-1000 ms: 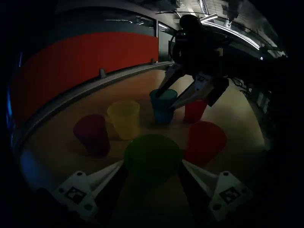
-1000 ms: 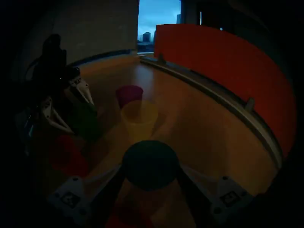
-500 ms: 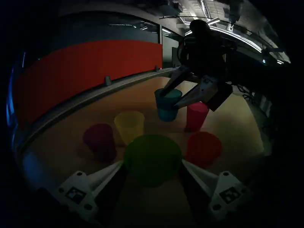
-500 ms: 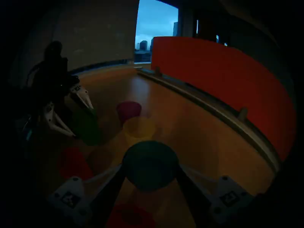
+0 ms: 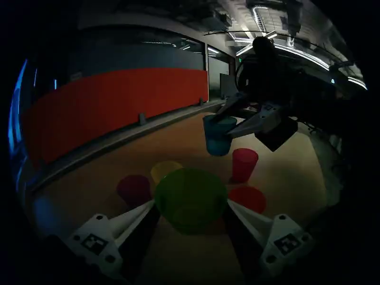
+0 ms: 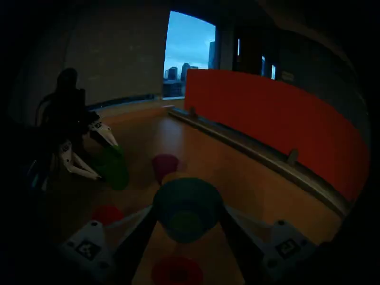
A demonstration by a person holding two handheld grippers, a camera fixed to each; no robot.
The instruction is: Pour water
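Left tool (image 5: 190, 205) grips green cup (image 5: 190, 190), contents indiscernible.

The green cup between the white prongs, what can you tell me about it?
The green cup looks like translucent plastic, round and tapered, its open mouth toward the camera. The left gripper clamps it from both sides, holding it above the wooden table. Too dim to tell whether it holds water.

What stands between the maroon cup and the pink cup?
The yellow cup, next to the maroon cup; then bare table up to the pink cup, seen in the left gripper view.
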